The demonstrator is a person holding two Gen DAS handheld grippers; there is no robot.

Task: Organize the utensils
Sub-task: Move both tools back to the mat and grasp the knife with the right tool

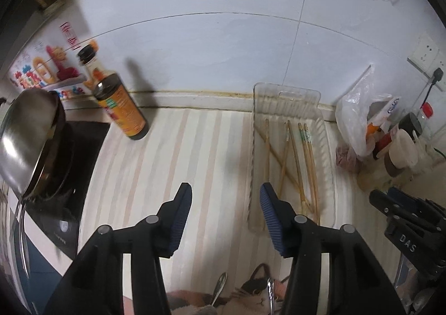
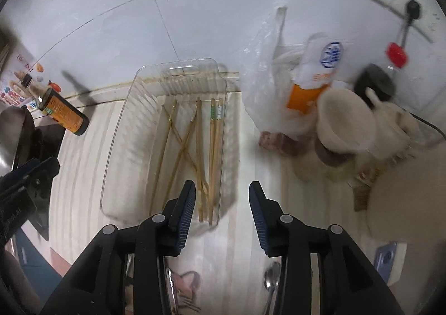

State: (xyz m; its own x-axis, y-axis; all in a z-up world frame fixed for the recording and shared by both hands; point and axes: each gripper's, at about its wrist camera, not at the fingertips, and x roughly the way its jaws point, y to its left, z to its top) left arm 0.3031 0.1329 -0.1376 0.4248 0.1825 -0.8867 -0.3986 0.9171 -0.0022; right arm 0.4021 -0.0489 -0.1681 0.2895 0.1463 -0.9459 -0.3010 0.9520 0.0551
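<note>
A clear plastic tray [image 1: 257,153] [image 2: 122,130] lies on the striped counter against the wall, with several wooden chopsticks [image 1: 303,153] [image 2: 199,147] inside. My left gripper [image 1: 225,192] is open and empty, just left of the tray's near end. My right gripper [image 2: 221,189] is open and empty, over the tray's near right corner; it also shows in the left wrist view [image 1: 401,203]. Metal spoons [image 1: 218,287] [image 2: 270,284] lie on a cat-print mat [image 1: 251,295] below the grippers, partly hidden by the fingers.
A soy sauce bottle [image 1: 120,103] [image 2: 62,114] stands by the wall at left. A steel pan [image 1: 25,142] sits on a black cooktop [image 1: 64,203]. A plastic bag [image 2: 267,77], jars and cups [image 2: 345,119] crowd the right. A wall socket [image 2: 412,8] is above them.
</note>
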